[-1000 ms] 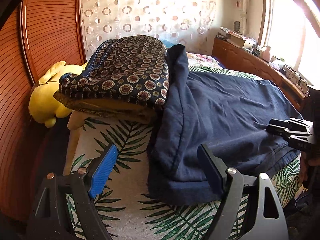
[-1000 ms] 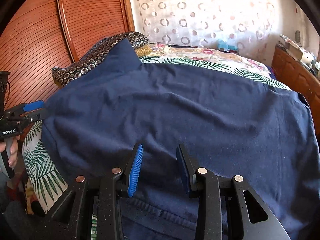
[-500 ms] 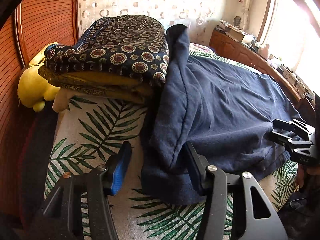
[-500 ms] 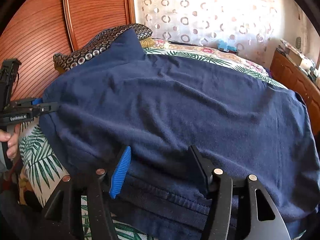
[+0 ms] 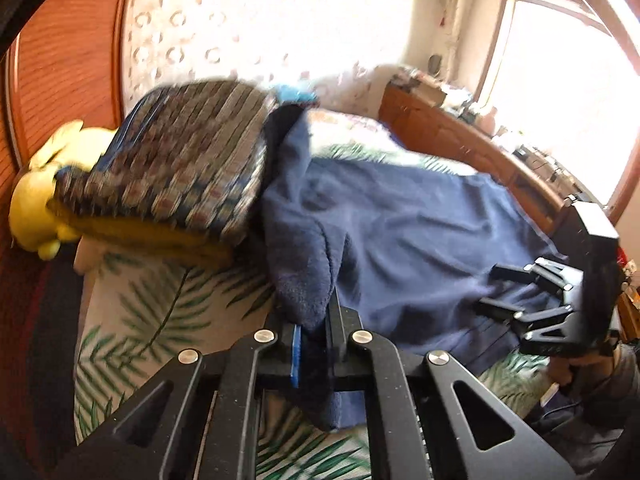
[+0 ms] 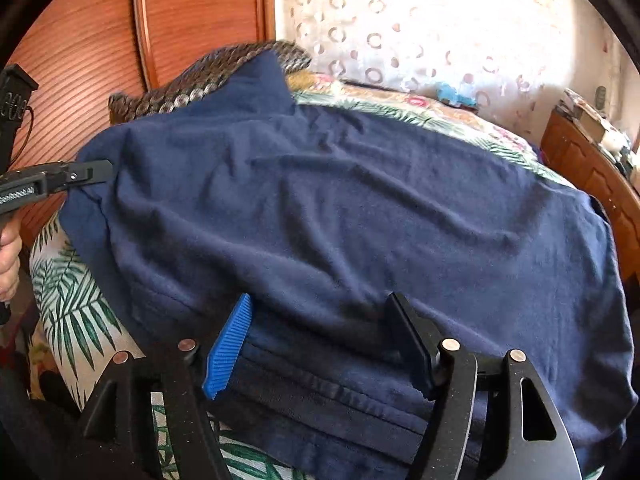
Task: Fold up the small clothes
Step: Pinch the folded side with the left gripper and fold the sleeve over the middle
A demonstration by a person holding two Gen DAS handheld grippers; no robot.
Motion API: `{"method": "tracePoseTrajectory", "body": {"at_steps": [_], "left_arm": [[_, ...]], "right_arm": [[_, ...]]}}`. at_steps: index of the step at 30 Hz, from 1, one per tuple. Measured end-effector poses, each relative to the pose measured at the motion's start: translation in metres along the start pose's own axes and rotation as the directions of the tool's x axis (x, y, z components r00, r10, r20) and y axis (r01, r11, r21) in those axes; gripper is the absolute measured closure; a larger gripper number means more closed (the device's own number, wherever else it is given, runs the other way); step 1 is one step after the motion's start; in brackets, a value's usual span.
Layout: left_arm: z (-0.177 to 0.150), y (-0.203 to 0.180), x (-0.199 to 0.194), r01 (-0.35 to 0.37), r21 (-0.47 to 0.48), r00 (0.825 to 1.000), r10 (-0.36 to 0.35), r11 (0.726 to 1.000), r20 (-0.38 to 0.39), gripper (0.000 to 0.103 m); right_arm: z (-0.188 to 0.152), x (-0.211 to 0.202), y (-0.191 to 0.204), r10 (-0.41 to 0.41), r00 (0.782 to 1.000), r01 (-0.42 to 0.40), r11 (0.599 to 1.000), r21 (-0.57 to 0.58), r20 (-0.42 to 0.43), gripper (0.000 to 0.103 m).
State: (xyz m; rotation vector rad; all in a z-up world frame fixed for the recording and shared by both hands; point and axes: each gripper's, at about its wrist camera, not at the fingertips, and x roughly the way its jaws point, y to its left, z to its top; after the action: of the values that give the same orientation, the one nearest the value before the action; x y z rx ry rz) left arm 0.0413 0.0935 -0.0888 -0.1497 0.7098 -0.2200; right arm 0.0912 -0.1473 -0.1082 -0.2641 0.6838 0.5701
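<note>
Navy garment (image 6: 360,208) lies spread across the bed (image 6: 68,292), long axis running left to right in front of the person, hem band along the near edge, far left corner riding up against the patterned pillow (image 5: 176,160). Left gripper (image 5: 314,344) is clenched on the garment's left end: a bunched fold of navy fabric is pinched between the blue pad and the black finger and rises straight up out of the jaws in the left wrist view; in the right wrist view the same gripper shows at the garment's left edge, touching the cloth. Right gripper (image 6: 320,344) is released, jaws wide, straddling the hem band near the middle-right of the near edge, fingers resting on or just above the fabric; no cloth is pinched yet. Key relation: garment extends away from and to the right of the left gripper, and directly ahead of the right gripper, so each gripper is nearest its own end of the near edge. Likely step: right gripper needs to close on the hem so both ends can be lifted and carried over for a fold. Risk: right grasp catches only the top layer. Yellow plush toy (image 5: 36,208) sits beside the pillow, well apart from the work. Left view is motion-blurred.
</note>
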Motion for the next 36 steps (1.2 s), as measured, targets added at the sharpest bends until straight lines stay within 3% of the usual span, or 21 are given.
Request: {"method": "tracePoseTrajectory", "body": {"at_steps": [8, 19, 25, 28, 30, 32, 36], "left_arm": [[0.036, -0.056, 0.007, 0.116, 0.11, 0.991, -0.122, 0.987, 0.049, 0.094], [0.09, -0.162, 0.042, 0.27, 0.261, 0.958, -0.287, 0.927, 0.026, 0.094], [0.104, -0.203, 0.038, 0.332, 0.32, 0.934, -0.357, 0.888, 0.023, 0.094], [0.102, -0.213, 0.045, 0.324, 0.326, 0.938, -0.347, 0.888, 0.014, 0.094], [0.098, -0.213, 0.058, 0.308, 0.329, 0.948, -0.318, 0.893, -0.024, 0.087], [0.093, -0.207, 0.065, 0.301, 0.318, 0.952, -0.302, 0.899, -0.046, 0.068], [0.088, -0.189, 0.071, 0.26, 0.295, 0.965, -0.259, 0.919, -0.043, 0.057]], "right_arm": [[-0.012, -0.047, -0.046, -0.06, 0.995, 0.055, 0.996, 0.065, 0.076, 0.032], [-0.051, -0.104, -0.108, -0.17, 0.979, 0.144, 0.968, 0.204, 0.117, 0.032], [-0.062, -0.119, -0.117, -0.196, 0.973, 0.161, 0.956, 0.246, 0.122, 0.032], [-0.064, -0.123, -0.113, -0.197, 0.972, 0.161, 0.954, 0.254, 0.126, 0.032], [-0.065, -0.123, -0.117, -0.194, 0.973, 0.156, 0.953, 0.26, 0.126, 0.032], [-0.066, -0.122, -0.117, -0.188, 0.975, 0.151, 0.952, 0.265, 0.122, 0.032], [-0.062, -0.117, -0.12, -0.177, 0.977, 0.142, 0.955, 0.26, 0.116, 0.032]]}}
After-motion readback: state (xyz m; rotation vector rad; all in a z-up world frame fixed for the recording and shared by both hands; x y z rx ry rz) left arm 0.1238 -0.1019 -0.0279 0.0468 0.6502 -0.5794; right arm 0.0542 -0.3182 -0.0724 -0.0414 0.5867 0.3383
